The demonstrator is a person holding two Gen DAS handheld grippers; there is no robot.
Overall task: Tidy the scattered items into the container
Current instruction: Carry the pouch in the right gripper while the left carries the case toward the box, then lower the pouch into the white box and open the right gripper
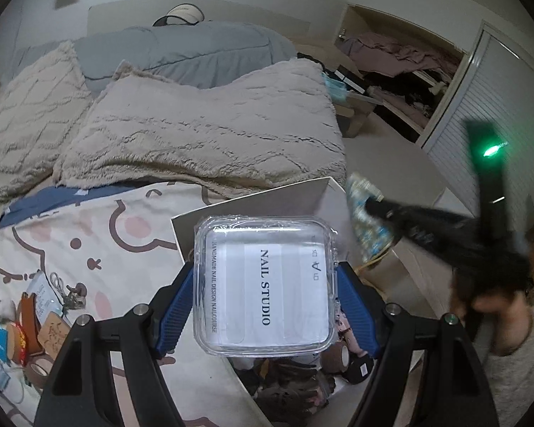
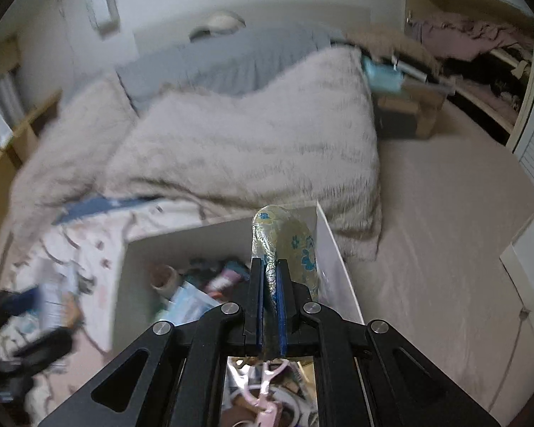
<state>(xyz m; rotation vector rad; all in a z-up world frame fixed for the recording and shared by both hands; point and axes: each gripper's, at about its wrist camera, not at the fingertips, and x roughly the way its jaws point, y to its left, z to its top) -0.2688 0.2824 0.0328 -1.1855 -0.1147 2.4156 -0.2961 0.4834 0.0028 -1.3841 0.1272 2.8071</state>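
Observation:
My left gripper [image 1: 265,297] is shut on a clear plastic nail case [image 1: 263,284] labelled NAIL STUDIO, its blue pads [image 1: 176,315] pressing both sides. It hangs over the white box [image 1: 252,199], which holds several small items. My right gripper [image 2: 270,277] is shut on a flat yellow-green pouch with blue paw prints [image 2: 288,242], held above the box's right wall [image 2: 334,267]. In the left wrist view the right gripper [image 1: 370,206] shows blurred at the right, with the pouch [image 1: 363,195] at its tip.
Scattered small items [image 1: 35,313] lie on the cartoon-print sheet [image 1: 124,235] left of the box. Fluffy beige blankets [image 1: 203,131] pile up behind it. Beige floor [image 2: 438,213] runs right of the bed; an open closet [image 1: 402,71] stands at the back right.

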